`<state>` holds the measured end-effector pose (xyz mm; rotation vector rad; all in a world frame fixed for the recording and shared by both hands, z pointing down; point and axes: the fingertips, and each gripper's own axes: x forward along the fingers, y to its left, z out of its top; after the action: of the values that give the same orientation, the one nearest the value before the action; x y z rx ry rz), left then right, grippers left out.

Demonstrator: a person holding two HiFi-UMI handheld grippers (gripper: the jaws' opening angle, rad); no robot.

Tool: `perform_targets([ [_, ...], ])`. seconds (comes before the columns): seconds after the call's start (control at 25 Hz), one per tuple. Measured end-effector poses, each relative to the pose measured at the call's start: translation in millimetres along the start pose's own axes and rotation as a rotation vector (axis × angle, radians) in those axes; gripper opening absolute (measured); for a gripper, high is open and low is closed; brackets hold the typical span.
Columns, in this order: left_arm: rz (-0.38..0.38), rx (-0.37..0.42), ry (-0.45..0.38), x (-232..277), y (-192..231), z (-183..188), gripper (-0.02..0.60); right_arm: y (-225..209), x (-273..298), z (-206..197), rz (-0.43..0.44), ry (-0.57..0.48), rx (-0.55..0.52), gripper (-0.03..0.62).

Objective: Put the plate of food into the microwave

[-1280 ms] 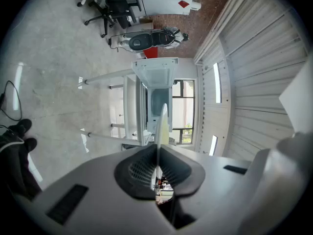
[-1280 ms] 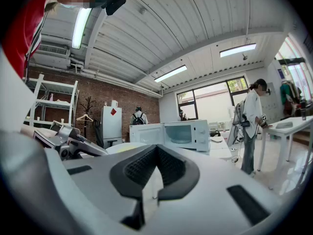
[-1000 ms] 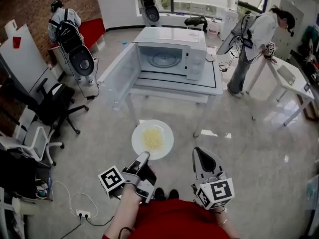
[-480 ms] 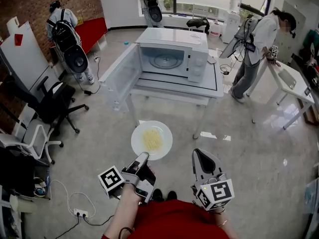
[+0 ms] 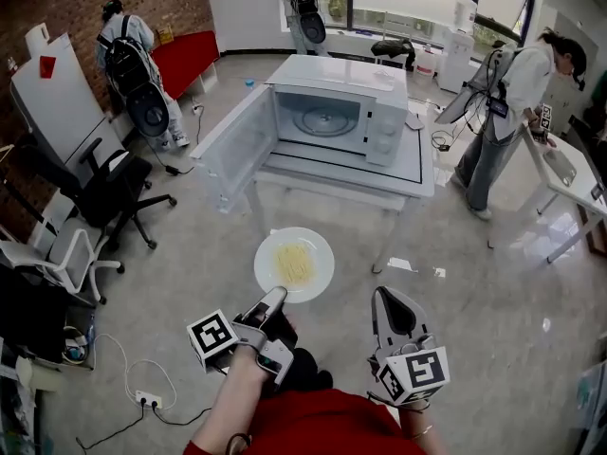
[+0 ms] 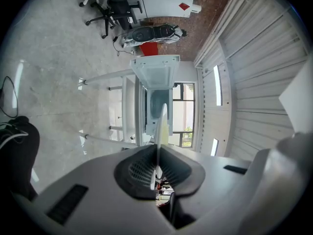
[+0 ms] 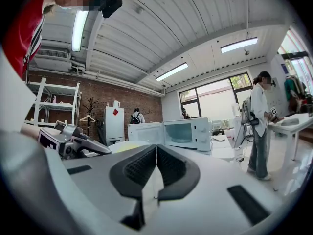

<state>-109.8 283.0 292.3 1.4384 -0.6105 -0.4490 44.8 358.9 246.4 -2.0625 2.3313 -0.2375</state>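
A white plate (image 5: pixel 294 264) with a heap of yellow noodles hangs level over the floor, short of the table. My left gripper (image 5: pixel 276 296) is shut on its near rim. In the left gripper view the plate (image 6: pixel 160 124) shows edge-on between the closed pads. The white microwave (image 5: pixel 334 115) stands on the white table (image 5: pixel 417 172), its door (image 5: pixel 237 145) swung wide open to the left and its glass turntable bare. My right gripper (image 5: pixel 387 298) hovers to the right of the plate, shut and empty (image 7: pixel 156 149). Its view shows the microwave (image 7: pixel 188 132) straight ahead.
Office chairs (image 5: pixel 95 192) stand at the left, with a power strip and cables (image 5: pixel 147 398) on the floor. Three people stand around the room, one (image 5: pixel 503 112) by a second white table (image 5: pixel 569 173) at the right. The table's legs (image 5: pixel 254 207) lie ahead.
Both grippers and the plate have edged slightly toward the microwave table. The grip on the plate is the same, and the right gripper stays shut.
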Motion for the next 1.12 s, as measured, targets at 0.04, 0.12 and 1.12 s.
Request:
perform_targets([
  [0.04, 0.000, 0.001, -0.004, 3, -1, 3, 0.021, -1, 5, 1, 0.004, -0.001, -0.004, 0.015],
  [0.12, 0.002, -0.001, -0.009, 11, -1, 11, 0.021, -2, 17, 5, 0.015, -0.007, -0.008, 0.015],
  [1.12, 0.031, -0.033, 0.169, 262, -10, 153, 0.021, -108, 289, 34, -0.105, 0.056, -0.046, 0.015],
])
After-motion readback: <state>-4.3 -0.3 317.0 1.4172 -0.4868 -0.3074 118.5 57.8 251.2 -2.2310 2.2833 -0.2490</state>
